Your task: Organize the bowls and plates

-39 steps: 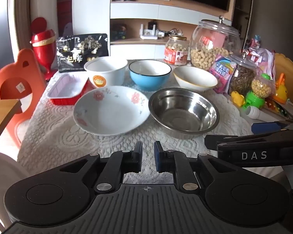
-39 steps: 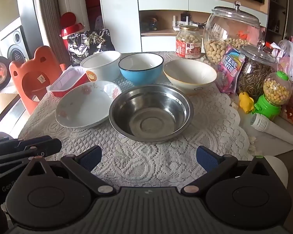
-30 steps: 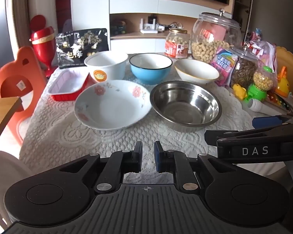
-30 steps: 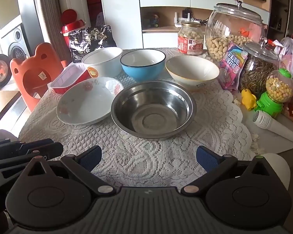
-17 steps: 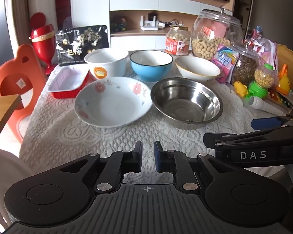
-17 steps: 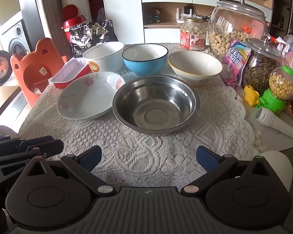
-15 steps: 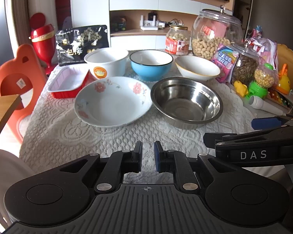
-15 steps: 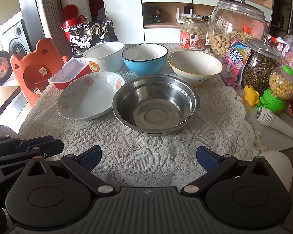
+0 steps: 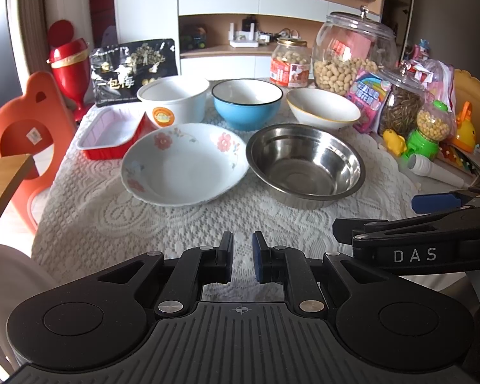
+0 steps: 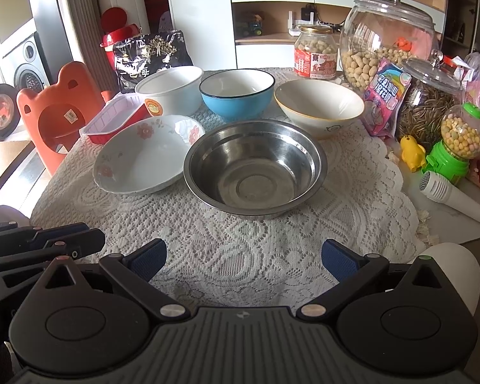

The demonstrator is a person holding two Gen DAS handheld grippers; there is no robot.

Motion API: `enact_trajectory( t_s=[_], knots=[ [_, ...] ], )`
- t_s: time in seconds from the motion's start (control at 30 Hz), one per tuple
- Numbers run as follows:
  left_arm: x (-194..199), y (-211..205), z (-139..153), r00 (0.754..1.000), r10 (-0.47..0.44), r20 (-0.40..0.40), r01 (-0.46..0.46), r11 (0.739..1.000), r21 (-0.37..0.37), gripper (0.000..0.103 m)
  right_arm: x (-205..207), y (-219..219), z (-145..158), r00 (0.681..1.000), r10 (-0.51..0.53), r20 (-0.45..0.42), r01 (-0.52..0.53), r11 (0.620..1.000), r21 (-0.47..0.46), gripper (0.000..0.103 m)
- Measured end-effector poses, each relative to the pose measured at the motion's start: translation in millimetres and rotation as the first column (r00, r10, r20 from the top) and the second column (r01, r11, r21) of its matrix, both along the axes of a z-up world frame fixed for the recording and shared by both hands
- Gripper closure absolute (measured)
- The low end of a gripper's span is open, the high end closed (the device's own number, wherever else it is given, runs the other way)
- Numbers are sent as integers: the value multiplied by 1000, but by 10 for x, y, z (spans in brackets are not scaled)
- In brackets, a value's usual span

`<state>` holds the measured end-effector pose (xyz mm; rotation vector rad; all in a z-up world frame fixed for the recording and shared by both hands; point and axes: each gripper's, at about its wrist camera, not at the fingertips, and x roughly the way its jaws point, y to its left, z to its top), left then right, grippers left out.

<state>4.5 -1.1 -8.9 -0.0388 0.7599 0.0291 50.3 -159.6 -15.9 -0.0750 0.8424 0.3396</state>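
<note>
Hovering over the near edge of the lace tablecloth (image 9: 89, 224), the left gripper (image 9: 242, 257) has its jaws drawn close together, with only a narrow slit between the pads and nothing in it. Ahead of it and far to the left lies the red tray (image 9: 110, 134), and behind the tray stands the white bowl with an orange label (image 9: 172, 100). Just ahead and a little left of this gripper sits the flowered plate (image 9: 184, 164), which touches the steel bowl (image 9: 305, 166) on its right side. Behind these two, further from the tool, stand the blue bowl (image 9: 247, 104) and then the cream bowl (image 9: 322, 108). The right gripper (image 10: 244, 260) is beside the left one, with its jaws wide apart and only the tablecloth between the blue pads. The steel bowl is straight ahead of it, near but not touching. Far to the right of this gripper, the glass jars (image 10: 387, 41) and a white toy microphone (image 10: 454, 198) stand off the lace.
</note>
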Motion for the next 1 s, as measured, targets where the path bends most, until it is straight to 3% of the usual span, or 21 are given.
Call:
enact_trajectory(
  t_s=[1.0],
  knots=[
    [-7,0,-19,1000,1,-5,-1,1000,-3,87,-22,6,-57,1000,-1,-13,1,1000,5,0]
  ],
)
